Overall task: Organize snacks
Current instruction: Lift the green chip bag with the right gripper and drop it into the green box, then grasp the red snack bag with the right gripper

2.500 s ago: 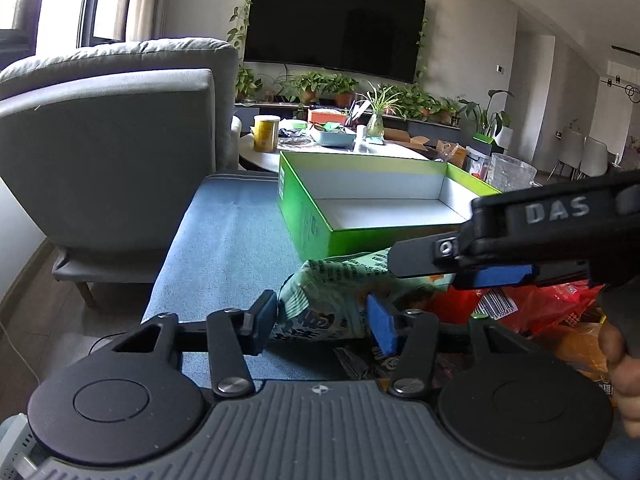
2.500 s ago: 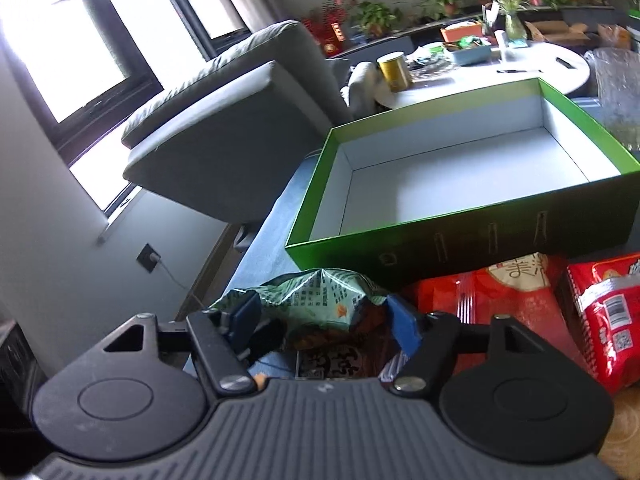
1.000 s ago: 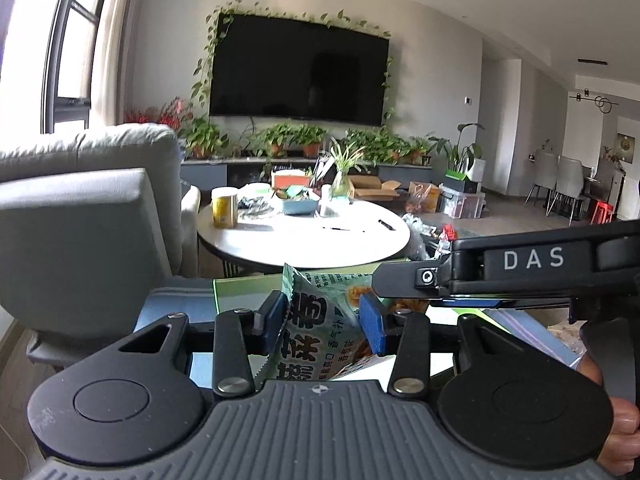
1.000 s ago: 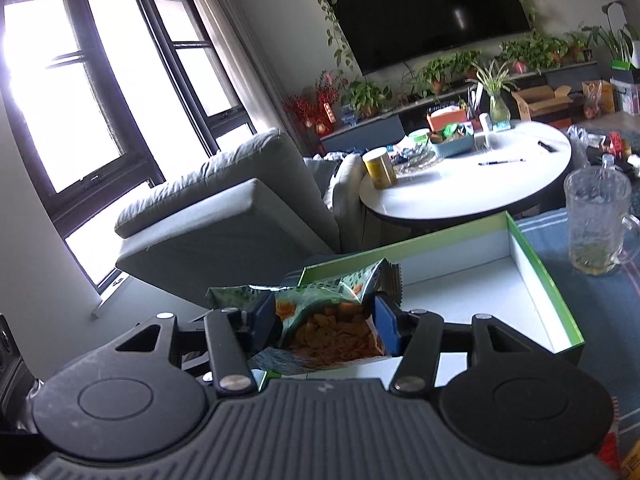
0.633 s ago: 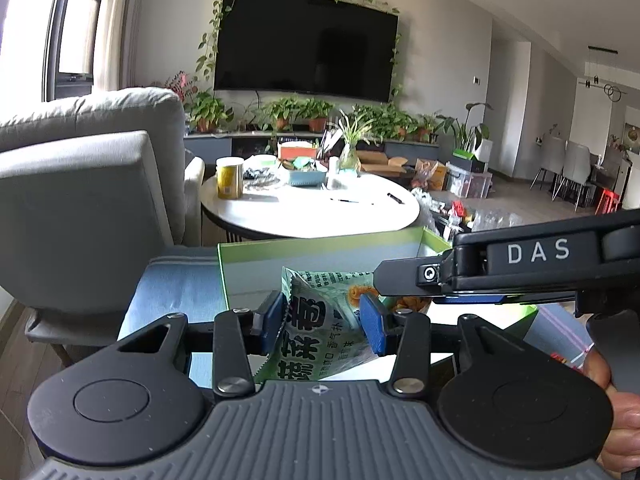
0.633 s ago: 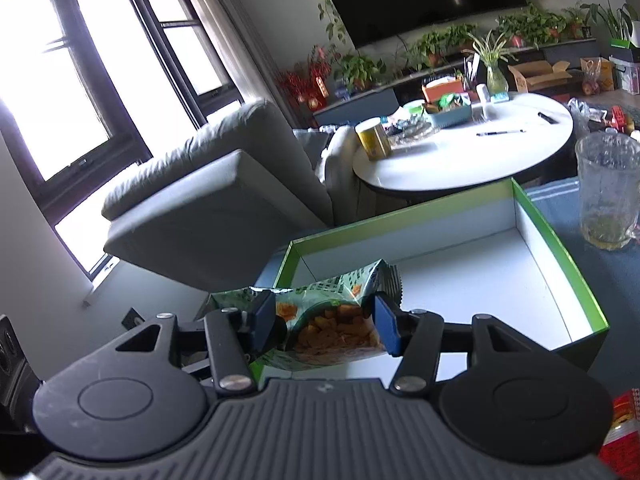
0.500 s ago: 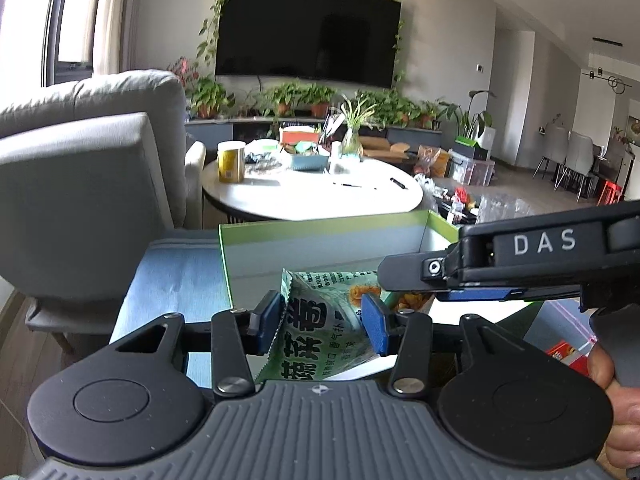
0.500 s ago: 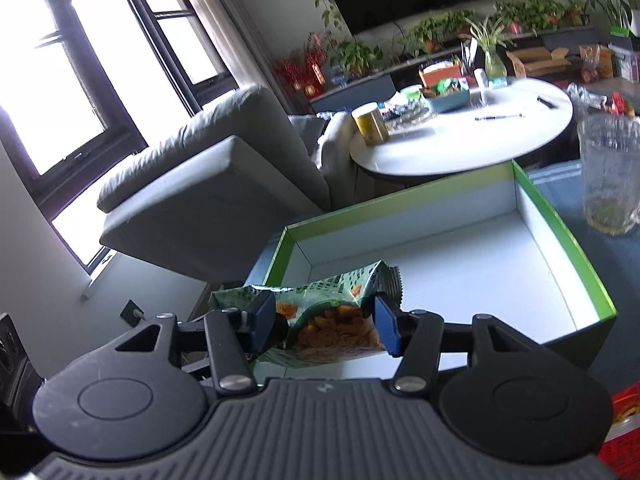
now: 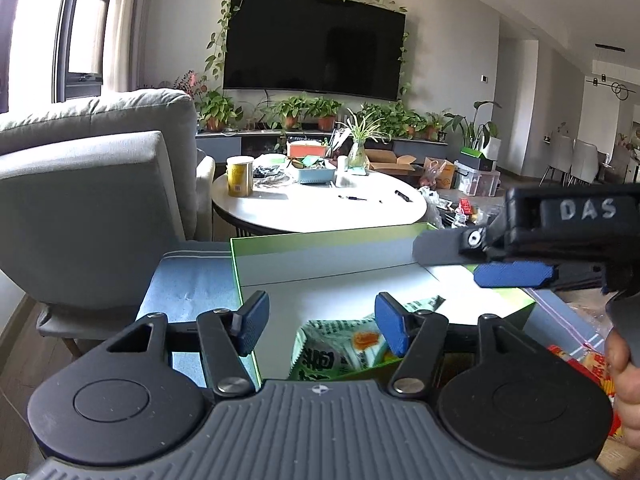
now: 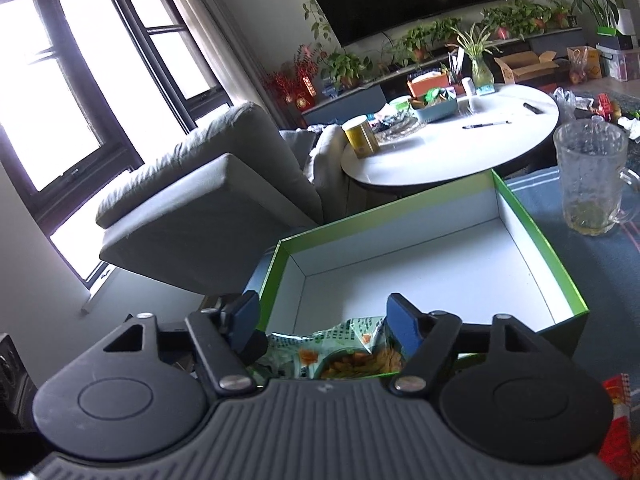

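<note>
The green snack bag [image 9: 344,350] lies in the near corner of the green box [image 9: 320,238], on its white floor close to the front wall. I judge it light, soft and crinkly, with brittle chips inside that a hard squeeze would crush. The sealed serrated top edge looks like the best place to take hold, since it is flat and stiff enough not to slide away.

My left gripper [image 9: 320,322] stands wide apart, holding nothing; its right blue pad sits just over the bag's upper edge, though I cannot tell whether it touches. My right gripper [image 10: 322,326] is spread just as wide and empty, and from its own view the bag [image 10: 340,354] shows between and below the pads, printed chips facing up.

More packets wait outside the box: a red snack pack [image 10: 616,392] lies on the desk at my right. A glass mug [image 10: 592,182] stands beside the box's right wall, near enough to knock on a careless swing.
</note>
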`<action>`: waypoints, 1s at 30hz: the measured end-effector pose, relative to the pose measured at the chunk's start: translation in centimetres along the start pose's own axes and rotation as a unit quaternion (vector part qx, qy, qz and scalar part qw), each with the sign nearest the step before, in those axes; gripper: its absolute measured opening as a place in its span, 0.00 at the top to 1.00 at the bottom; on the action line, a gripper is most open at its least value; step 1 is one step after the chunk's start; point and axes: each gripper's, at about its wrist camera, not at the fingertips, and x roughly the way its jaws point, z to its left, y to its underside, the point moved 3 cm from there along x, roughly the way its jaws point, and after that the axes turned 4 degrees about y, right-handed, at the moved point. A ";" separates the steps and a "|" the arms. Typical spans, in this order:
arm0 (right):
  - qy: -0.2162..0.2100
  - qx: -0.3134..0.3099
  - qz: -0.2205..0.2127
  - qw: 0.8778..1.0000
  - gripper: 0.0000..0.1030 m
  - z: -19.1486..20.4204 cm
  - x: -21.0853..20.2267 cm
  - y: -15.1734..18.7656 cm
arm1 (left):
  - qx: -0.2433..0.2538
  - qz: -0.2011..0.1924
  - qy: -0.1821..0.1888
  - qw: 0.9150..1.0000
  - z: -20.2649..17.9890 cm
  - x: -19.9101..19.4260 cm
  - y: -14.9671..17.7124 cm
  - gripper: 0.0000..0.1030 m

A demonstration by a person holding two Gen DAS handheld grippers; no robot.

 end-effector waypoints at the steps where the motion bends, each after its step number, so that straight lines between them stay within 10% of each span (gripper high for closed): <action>1: -0.001 -0.002 -0.003 1.000 0.37 0.0 -0.4 0.0 | 0.000 0.000 0.000 1.000 -0.1 -0.2 0.1 0.45; 17: 0.004 -0.001 -0.043 0.999 0.37 -1.7 -7.5 0.7 | -0.006 -0.018 0.010 1.000 -3.3 -5.3 1.0 0.34; 30: 0.006 0.033 0.008 0.999 0.37 -3.9 -7.7 4.6 | -0.007 0.044 0.022 0.999 -5.6 -4.9 4.4 0.33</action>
